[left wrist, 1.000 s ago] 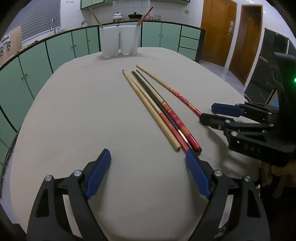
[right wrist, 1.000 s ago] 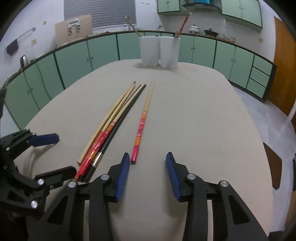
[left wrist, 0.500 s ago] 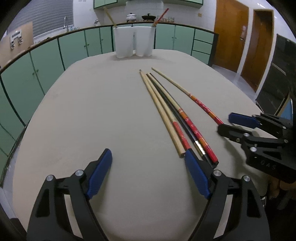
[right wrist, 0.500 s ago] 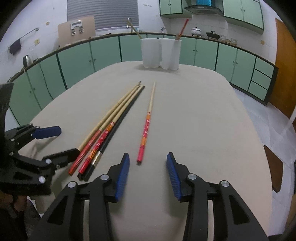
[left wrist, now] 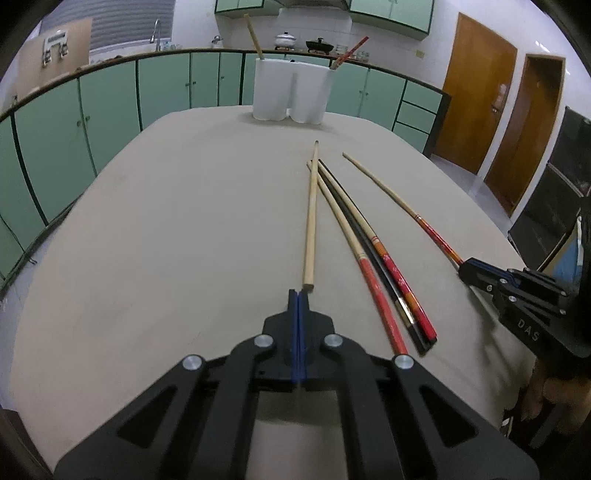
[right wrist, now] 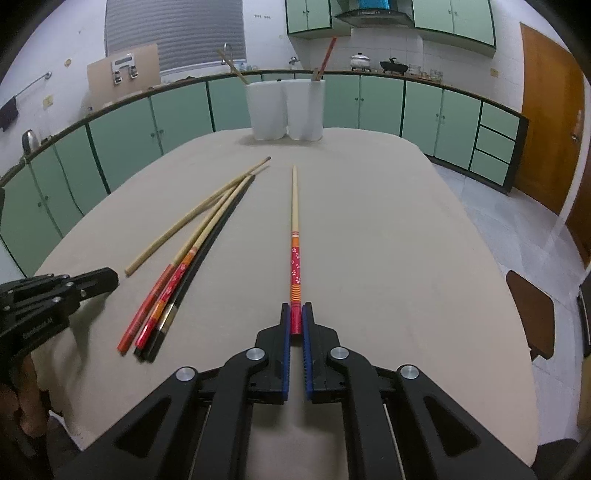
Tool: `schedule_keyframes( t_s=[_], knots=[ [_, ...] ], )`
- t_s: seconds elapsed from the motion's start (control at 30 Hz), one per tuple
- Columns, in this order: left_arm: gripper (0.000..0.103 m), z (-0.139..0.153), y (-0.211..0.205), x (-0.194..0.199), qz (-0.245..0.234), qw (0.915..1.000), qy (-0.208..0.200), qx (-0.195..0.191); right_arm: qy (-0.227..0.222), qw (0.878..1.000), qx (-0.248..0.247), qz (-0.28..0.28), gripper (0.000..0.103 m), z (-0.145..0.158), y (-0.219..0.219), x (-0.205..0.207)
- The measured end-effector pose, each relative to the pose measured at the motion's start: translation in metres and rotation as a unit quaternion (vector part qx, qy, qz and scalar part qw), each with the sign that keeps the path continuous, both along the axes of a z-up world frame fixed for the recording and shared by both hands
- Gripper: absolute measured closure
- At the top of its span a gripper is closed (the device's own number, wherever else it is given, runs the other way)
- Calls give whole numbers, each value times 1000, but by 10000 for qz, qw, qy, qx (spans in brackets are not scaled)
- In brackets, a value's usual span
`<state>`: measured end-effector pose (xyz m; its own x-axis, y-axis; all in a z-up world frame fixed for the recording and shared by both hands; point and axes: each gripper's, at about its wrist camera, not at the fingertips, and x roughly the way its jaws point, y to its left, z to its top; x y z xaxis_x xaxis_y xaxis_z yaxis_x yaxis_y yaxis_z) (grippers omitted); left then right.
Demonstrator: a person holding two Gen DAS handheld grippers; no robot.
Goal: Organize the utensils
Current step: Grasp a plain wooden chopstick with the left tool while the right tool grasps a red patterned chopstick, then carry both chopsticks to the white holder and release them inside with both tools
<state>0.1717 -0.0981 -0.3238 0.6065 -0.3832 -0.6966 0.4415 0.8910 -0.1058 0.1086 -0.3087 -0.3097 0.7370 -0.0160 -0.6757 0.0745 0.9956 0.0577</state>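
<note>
Right tongs (right wrist: 294, 321) pinching slim red-patterned chopstick (right wrist: 295, 258), left tongs (left wrist: 298, 301) closed empty beside plain bamboo chopstick (left wrist: 311, 218).

I see dim, even indoor light with a greenish cast in both views. The beige oval bench (left wrist: 155, 229) carries only soft, faint shadows, the clearest a smudge under the black left claw (right wrist: 98, 282). Fisheye bending curves the green cabinet fronts (right wrist: 147, 122) behind the bench, and black vignette fills the corners. The centre stays sharp.

Kitchen: green cabinets (right wrist: 380, 103), range hood (right wrist: 373, 13), pots (left wrist: 284, 38), faucet (left wrist: 157, 31).
</note>
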Motion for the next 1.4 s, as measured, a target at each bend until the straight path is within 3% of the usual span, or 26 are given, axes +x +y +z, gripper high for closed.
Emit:
schedule_keyframes(
  t_s=[0.13,0.2,0.27,0.37,0.47,0.63,0.7,0.77,0.8,0.87,0.93,1.1,1.23,1.4],
  knots=[
    [98,2,-1,-2,-142,9994,-175,252,28,9999,64,87,97,0,-1,-4],
    [91,0,-3,1,-235,9992,-111,290,43,9999,94,86,95,-1,-2,-5],
    [69,-2,-5,1,-326,9988,-163,324,37,9999,113,84,94,0,-2,-5],
    [50,-1,-10,-5,-469,9977,-298,389,33,9999,118,69,93,0,-4,-7],
    [50,-4,-15,-4,-532,9964,-383,529,29,9999,155,58,92,-1,-5,-7],
    [55,-5,-14,10,-458,9980,-234,376,-3,9997,197,108,83,-2,-3,-9],
    [65,-5,-14,15,-450,9984,-174,282,-22,9998,192,108,82,-3,-3,-8],
    [92,-4,-14,20,-426,9989,-97,193,-38,9998,187,103,82,-3,-2,-7],
    [97,-4,-14,22,-412,9991,-36,115,-42,9998,174,106,82,-3,-2,-7],
    [97,-4,-13,24,-363,9993,35,-37,-54,9998,131,122,83,-3,0,-6],
    [97,-2,-12,23,-257,9996,69,-103,-54,9998,124,121,94,-2,0,-7],
    [97,25,-2,-1,-118,9996,105,-213,-264,9995,189,58,100,23,-4,-13],
    [97,48,8,-16,7,9997,38,-230,-410,9989,184,105,101,43,-4,-20],
    [97,65,26,-28,213,9989,-144,-391,-217,9994,181,174,94,19,-3,-22]
  ],
)
